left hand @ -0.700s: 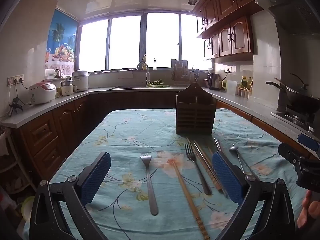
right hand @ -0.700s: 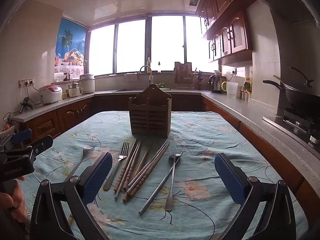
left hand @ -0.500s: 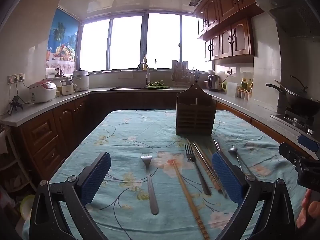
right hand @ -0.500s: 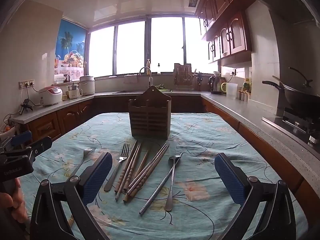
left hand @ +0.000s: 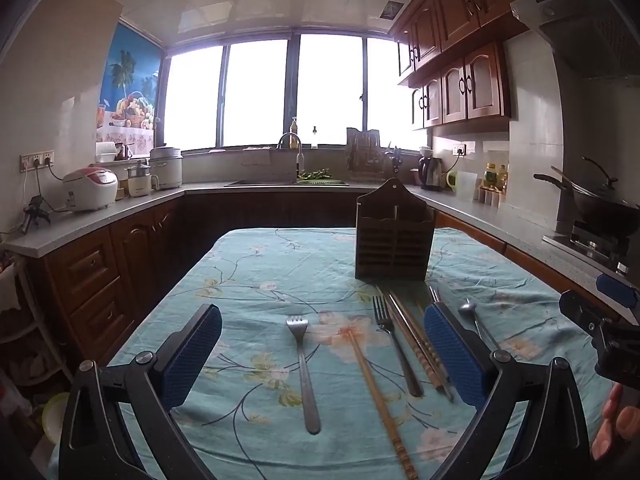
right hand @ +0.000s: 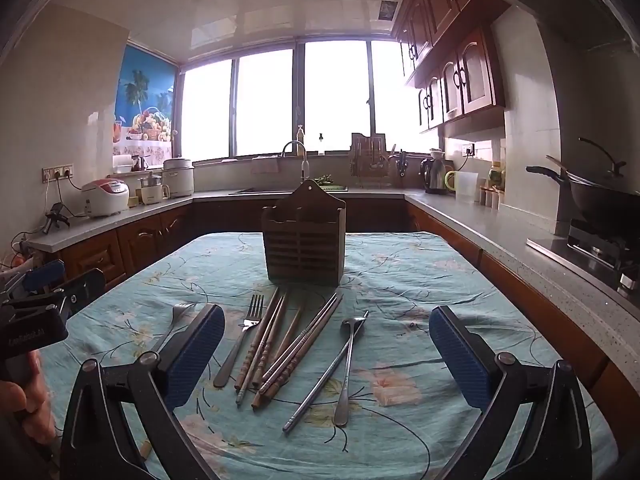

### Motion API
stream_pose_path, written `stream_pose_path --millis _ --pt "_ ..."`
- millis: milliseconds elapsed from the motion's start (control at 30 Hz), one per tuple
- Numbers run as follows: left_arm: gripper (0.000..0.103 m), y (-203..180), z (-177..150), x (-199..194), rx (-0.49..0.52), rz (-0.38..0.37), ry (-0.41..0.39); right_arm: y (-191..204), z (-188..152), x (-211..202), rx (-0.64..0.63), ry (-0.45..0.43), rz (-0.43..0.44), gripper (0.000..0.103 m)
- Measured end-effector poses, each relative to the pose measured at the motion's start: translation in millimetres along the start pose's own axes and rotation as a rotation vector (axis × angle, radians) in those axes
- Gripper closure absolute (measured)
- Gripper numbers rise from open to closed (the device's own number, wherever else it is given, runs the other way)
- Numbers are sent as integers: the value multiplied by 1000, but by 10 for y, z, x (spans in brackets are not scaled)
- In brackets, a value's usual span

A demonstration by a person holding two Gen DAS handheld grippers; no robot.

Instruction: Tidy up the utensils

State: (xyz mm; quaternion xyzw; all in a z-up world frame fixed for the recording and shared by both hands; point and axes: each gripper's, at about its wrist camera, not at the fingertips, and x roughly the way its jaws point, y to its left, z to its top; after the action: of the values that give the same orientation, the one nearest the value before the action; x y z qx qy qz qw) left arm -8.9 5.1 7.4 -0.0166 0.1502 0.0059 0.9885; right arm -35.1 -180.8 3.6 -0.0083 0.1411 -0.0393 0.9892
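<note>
Left wrist view shows the left gripper (left hand: 322,356) with its blue-padded fingers (left hand: 192,354) spread wide and empty above a lone steel fork (left hand: 303,364) on the floral teal-clothed worktop (left hand: 248,280). Right wrist view has the right gripper (right hand: 326,356) equally wide, holding nothing, over a loose pile: second steel fork (right hand: 240,340), brown wooden chopsticks (right hand: 264,344), metal chopsticks (right hand: 326,372) and a steel spoon (right hand: 348,364). Behind them stands the dark slatted wooden utensil holder (right hand: 304,240), seemingly empty. Nothing looks sorted yet; every piece remains to be placed.
</note>
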Motion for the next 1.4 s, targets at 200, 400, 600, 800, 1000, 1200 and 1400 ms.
stream_pose_path --millis 200,400,600,800,1000,1200,1400 --pt "1 -14 -1 -15 10 4 -11 -20 14 -16 12 -11 9 0" --pt "1 -6 -3 -14 10 1 -11 0 15 -15 11 -12 15 0" --pt "1 8 -8 -14 4 0 -19 1 14 -3 16 -6 21 0" --pt "1 16 -18 4 2 -1 -17 10 14 6 16 -6 25 0" --pt "1 13 -24 12 6 -3 -16 25 16 -2 14 -7 28 0" --pt "1 13 -27 17 5 -6 -17 23 22 2 17 -9 29 0" --pt "1 16 -28 21 5 -7 -15 21 22 3 17 -7 33 0"
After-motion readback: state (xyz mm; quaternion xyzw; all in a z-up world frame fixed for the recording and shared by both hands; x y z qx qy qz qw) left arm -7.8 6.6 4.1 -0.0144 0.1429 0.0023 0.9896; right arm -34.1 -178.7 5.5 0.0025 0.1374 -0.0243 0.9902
